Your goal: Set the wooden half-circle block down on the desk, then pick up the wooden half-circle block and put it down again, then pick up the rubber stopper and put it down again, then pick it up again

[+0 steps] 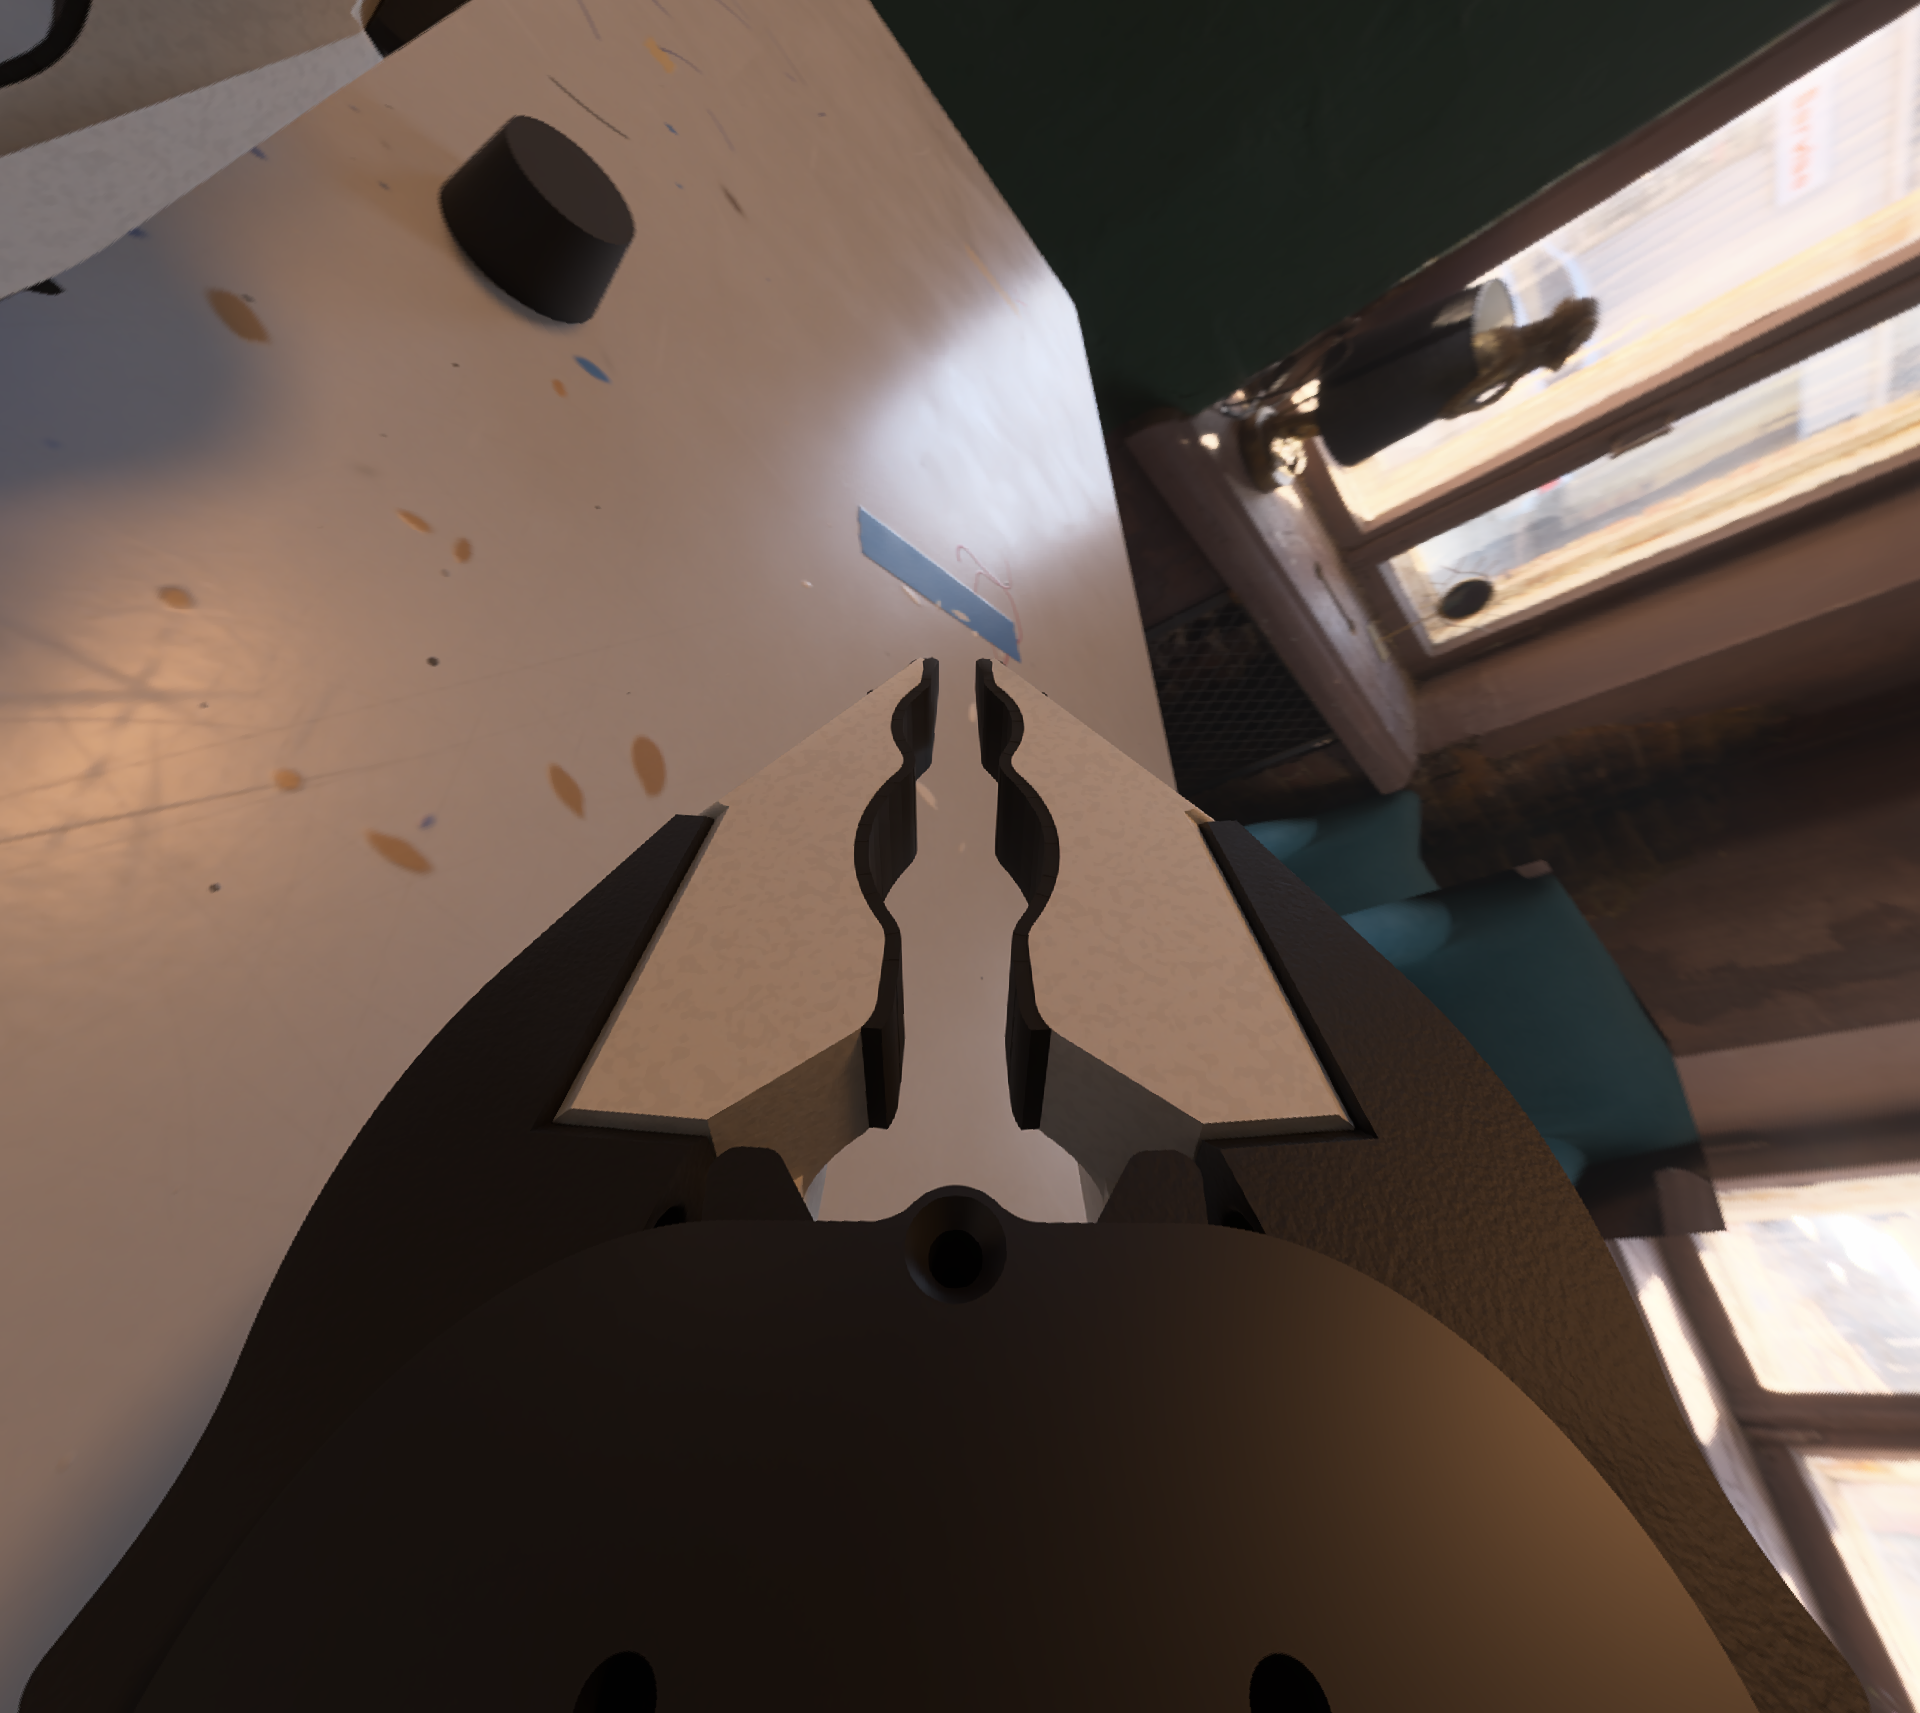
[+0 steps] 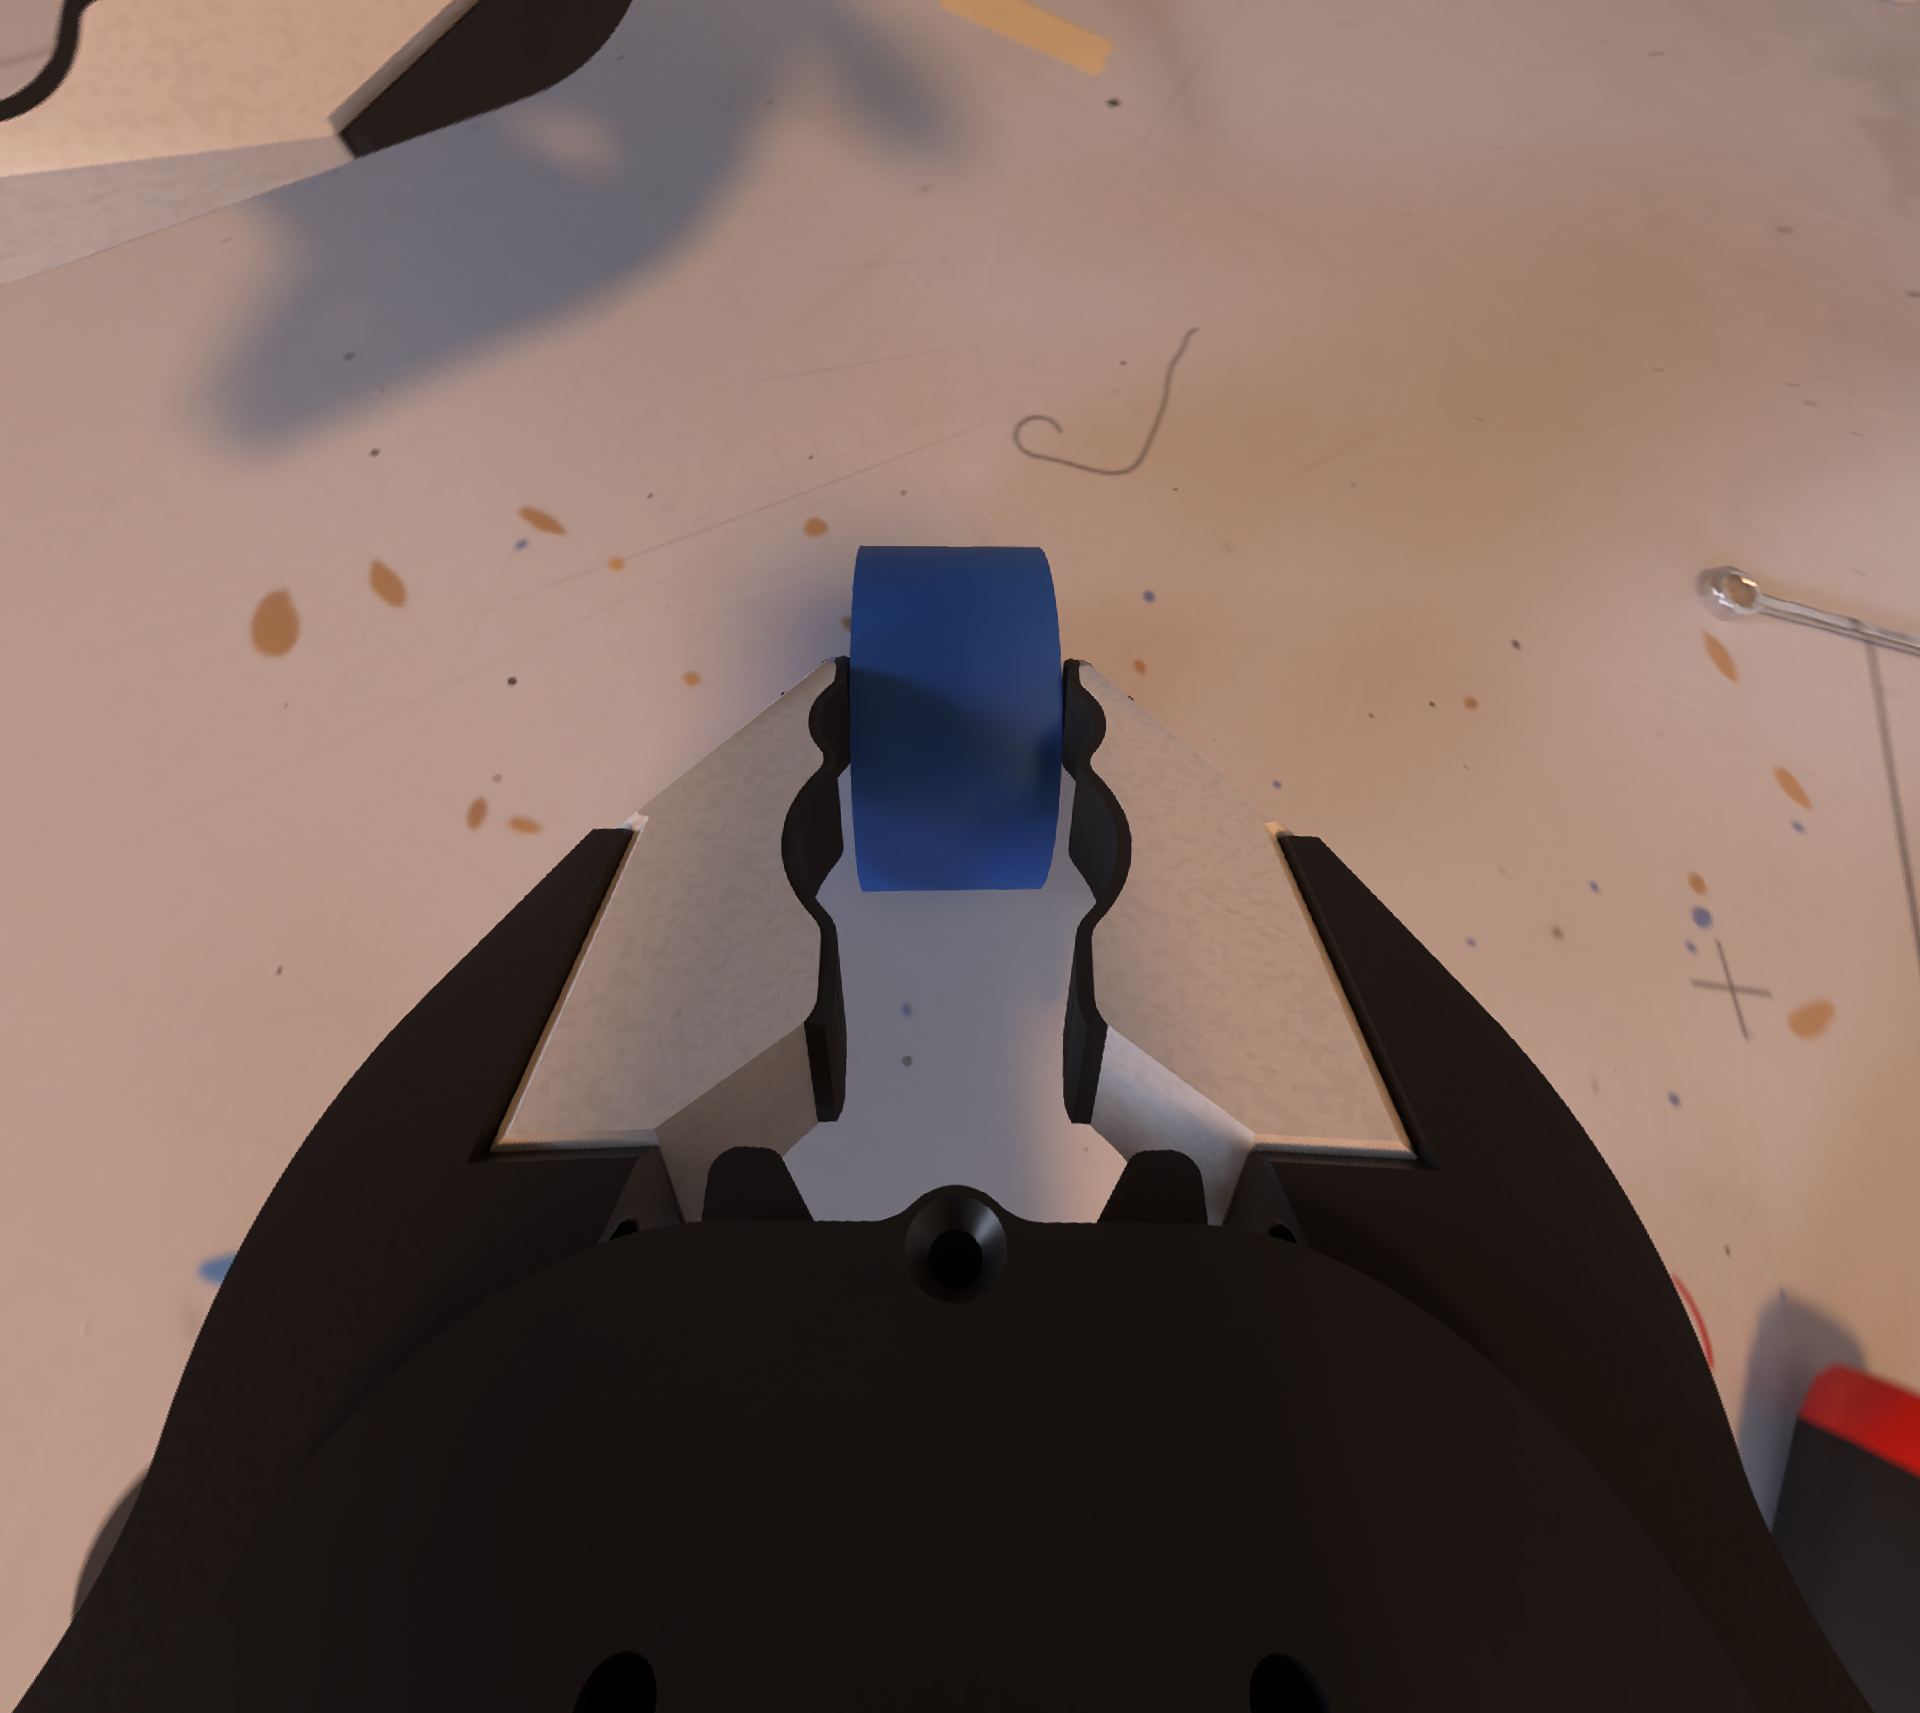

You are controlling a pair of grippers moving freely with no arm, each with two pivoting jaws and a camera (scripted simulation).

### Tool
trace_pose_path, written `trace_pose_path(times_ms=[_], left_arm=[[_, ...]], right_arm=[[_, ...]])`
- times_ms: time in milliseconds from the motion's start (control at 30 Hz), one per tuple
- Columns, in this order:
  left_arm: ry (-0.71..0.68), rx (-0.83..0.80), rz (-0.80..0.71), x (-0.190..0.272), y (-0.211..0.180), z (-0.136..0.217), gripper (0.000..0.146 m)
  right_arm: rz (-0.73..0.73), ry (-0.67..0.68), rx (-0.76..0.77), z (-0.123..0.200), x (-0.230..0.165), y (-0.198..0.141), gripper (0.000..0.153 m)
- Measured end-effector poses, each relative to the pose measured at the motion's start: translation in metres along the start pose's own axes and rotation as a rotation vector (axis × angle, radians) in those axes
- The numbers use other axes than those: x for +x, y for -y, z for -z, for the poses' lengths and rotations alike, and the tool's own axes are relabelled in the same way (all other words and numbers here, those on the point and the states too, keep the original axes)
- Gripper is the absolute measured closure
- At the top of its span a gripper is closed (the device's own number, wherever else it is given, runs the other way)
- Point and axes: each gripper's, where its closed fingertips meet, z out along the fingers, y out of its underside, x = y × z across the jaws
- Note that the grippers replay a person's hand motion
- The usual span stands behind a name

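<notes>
While the blue half-circle block (image 2: pixel 956 718) sat pinched between our right gripper (image 2: pixel 956 676) fingers above the desk (image 2: pixel 1351 261), the dark rubber stopper (image 1: pixel 535 219) stood on the desk, far left of our left gripper (image 1: pixel 956 671), fingers nearly pressed together, empty.

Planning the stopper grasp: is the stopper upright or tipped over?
Upright. The stopper stands on the desk on its wider end, flat narrower face up, with no jaws touching it.
</notes>
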Motion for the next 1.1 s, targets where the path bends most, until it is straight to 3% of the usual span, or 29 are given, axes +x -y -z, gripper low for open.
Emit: trace_pose_path(times_ms=[267,500,567,633,900,1100], left_arm=[[-0.162,0.023,0.037,0.014,0.006,0.0,0.139],[-0.229,0.074,-0.038,0.026,0.013,0.009,0.14],[-0.248,0.083,-0.057,0.029,0.014,0.011,0.14],[-0.263,0.086,-0.051,0.029,0.014,0.011,0.14],[-0.263,0.071,-0.041,0.027,0.013,0.01,0.14],[-0.277,0.045,-0.033,0.028,0.01,0.008,0.14]], right_arm=[[-0.047,-0.279,-0.076,0.003,-0.008,-0.003,0.112],[-0.2,-0.228,-0.063,-0.003,-0.018,-0.007,0.111],[-0.263,-0.213,-0.012,0.001,-0.017,-0.004,0.082],[-0.287,-0.186,0.026,0.005,-0.018,-0.004,0.076],[0.074,-0.122,0.033,-0.002,-0.026,-0.005,0.078],[0.13,-0.14,0.074,0.001,-0.018,-0.005,0.08]])
